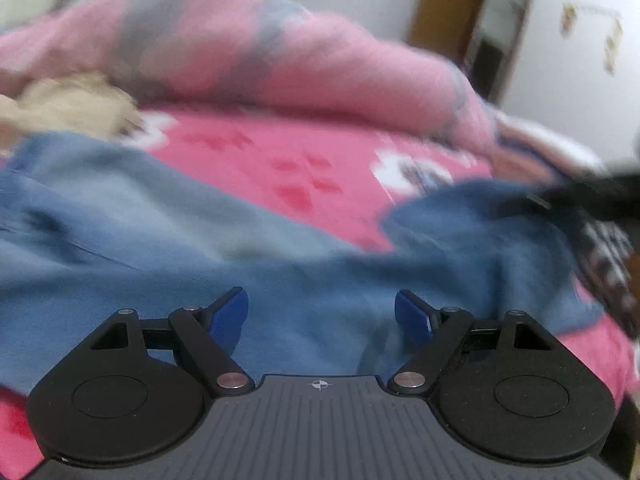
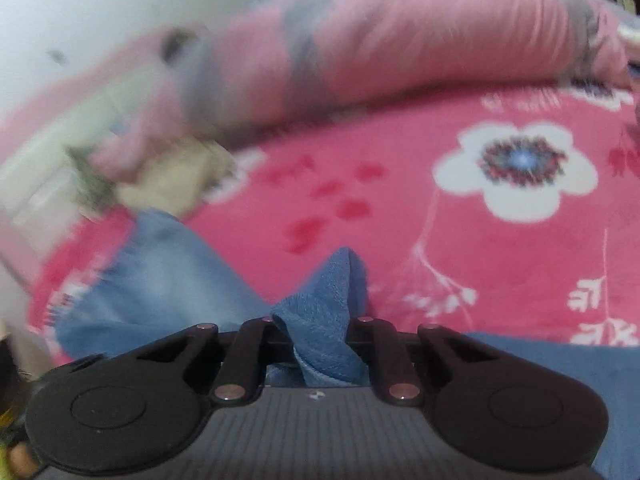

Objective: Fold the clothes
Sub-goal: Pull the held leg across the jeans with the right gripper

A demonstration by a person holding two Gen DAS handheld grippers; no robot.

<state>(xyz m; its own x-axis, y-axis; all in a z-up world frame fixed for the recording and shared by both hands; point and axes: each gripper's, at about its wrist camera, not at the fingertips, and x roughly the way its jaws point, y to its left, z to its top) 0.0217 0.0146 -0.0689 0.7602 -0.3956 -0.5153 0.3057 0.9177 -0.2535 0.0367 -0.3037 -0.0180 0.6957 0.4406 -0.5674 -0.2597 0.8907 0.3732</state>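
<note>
I have the blue garment [image 1: 280, 280] spread low across the pink flowered bedspread [image 1: 280, 168], soft knit cloth that looks light and limp, so I expect it to sag and drag rather than hold any shape when lifted. My right gripper [image 2: 320, 332] is pinched narrow on a bunched peak of that same cloth [image 2: 328, 308], which stands up between the arms toward 12 o'clock. My left gripper [image 1: 320, 312] hangs wide over the fabric with nothing between its blue pads [image 1: 228, 316]; the cloth lies just under them. I would take hold at an edge or corner, not mid-panel, since a fistful from the middle will only crumple; in the left view the far hem at 2 o'clock looks the likeliest, though blur hides the seam. Around it: a rolled pink and grey quilt [image 1: 240, 52] runs along the far side at 12 o'clock, and a beige bundle [image 1: 72, 104] sits at 10 o'clock, just beside the garment's far end, where a fold that way might catch it
</note>
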